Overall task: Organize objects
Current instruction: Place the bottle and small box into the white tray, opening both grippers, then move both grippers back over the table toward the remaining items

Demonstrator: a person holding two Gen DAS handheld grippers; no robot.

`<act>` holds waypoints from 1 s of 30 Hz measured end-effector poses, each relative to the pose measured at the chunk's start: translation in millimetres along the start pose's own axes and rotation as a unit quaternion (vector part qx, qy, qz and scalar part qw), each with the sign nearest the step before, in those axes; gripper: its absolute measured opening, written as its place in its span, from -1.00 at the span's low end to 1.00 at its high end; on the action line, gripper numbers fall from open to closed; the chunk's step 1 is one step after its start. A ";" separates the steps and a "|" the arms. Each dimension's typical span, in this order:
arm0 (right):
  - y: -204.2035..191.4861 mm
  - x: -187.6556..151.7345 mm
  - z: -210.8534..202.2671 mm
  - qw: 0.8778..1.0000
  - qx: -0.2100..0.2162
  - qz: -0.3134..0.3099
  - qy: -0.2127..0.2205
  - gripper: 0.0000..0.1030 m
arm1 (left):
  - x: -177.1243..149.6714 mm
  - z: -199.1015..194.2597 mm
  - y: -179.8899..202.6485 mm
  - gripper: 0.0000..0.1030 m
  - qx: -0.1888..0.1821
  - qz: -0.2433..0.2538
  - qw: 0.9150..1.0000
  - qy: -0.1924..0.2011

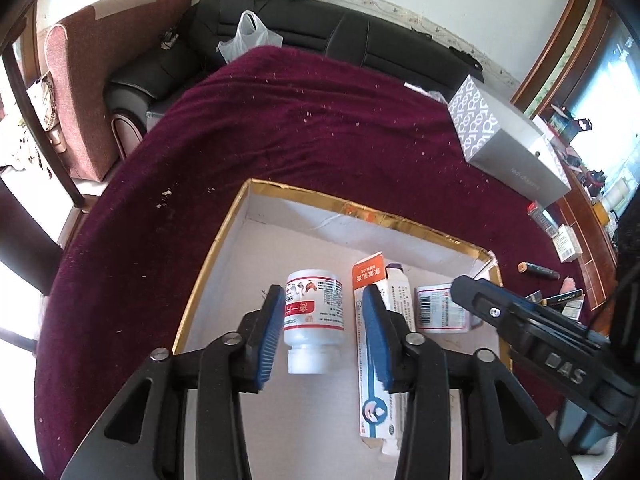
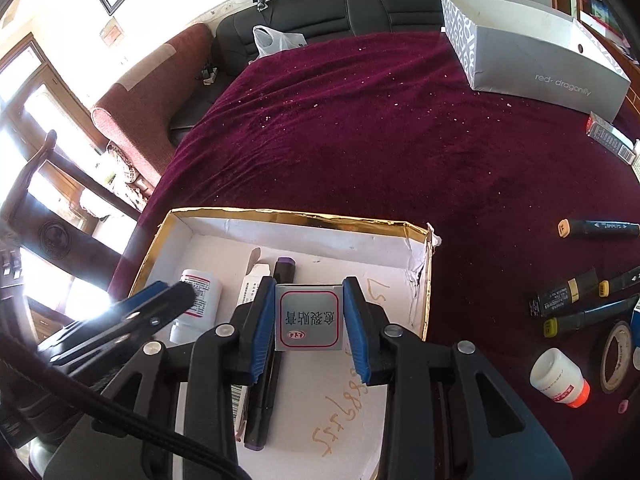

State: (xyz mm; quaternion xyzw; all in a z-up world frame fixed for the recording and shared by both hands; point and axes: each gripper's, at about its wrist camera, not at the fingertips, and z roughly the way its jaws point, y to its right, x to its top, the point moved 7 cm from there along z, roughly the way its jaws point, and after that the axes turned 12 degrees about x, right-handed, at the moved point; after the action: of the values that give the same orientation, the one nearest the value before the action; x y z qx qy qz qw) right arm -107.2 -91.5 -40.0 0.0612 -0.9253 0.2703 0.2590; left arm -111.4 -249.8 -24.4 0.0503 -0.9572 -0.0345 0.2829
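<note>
While your right gripper [image 2: 308, 320] clamps the small box [image 2: 309, 317] over the tray [image 2: 280, 215], left fingers [image 1: 272, 336] spread; markers [image 2: 600, 229] at three o'clock remain.

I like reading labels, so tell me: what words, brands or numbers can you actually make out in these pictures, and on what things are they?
"red-dragonfly": side of the grey shoebox.
"皲裂贴膏": small grey box between the right hand-held gripper fingers.
"尿素乳膏": orange end of the long carton.
"AS": body of the right gripper, seen from the left wrist.
Handwritten digits, about "889555": floor of the gold-rimmed box.
White bottle label, barcode and marker print: too small to read.
</note>
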 end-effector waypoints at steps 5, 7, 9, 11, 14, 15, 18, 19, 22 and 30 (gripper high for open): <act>0.5 0.8 2.1 1.000 -0.003 -0.001 0.000 -0.38 | 0.5 -22.8 -8.6 -0.15 -0.012 -0.019 1.000 0.018; 0.6 1.0 1.9 1.000 -0.004 -0.001 0.001 -0.38 | 0.0 -30.6 -12.9 -0.07 -0.014 -0.026 0.999 0.025; 0.8 1.6 -0.1 1.000 -0.006 0.000 0.008 -0.37 | -1.7 -37.0 -17.1 -0.04 -0.010 -0.034 0.999 0.031; 1.3 1.9 -2.3 1.000 -0.002 0.006 0.013 -0.20 | -3.6 -41.0 -20.7 0.02 -0.008 -0.039 0.999 0.033; -0.2 2.8 -9.4 1.000 0.006 0.011 0.028 0.04 | -8.3 -44.6 -20.7 0.04 -0.007 -0.039 0.999 0.032; -1.2 3.2 -11.7 0.999 0.005 0.008 0.030 0.04 | -9.7 -45.2 -20.8 0.04 -0.008 -0.038 0.999 0.031; -5.7 3.8 -21.4 0.999 -0.002 -0.008 0.039 0.04 | -15.8 -46.6 -21.3 0.04 -0.010 -0.041 0.999 0.025; -7.2 3.7 -25.0 0.999 -0.002 -0.011 0.042 0.06 | -18.5 -47.2 -21.5 0.04 -0.012 -0.044 0.999 0.022; -10.4 1.9 -39.4 0.998 -0.003 -0.022 0.055 0.17 | -26.4 -52.6 -21.3 0.04 -0.018 -0.051 0.998 0.018; -12.0 -14.4 -72.5 0.994 -0.033 -0.067 0.079 0.22 | -50.4 -79.4 -6.9 0.04 -0.041 -0.055 0.997 0.030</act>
State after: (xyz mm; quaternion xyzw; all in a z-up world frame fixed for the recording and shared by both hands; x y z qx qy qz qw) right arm -59.5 -63.5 10.5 0.0932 -0.9040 0.2258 0.3510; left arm -25.5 -253.7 14.3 0.0921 -0.9418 -0.0876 0.3113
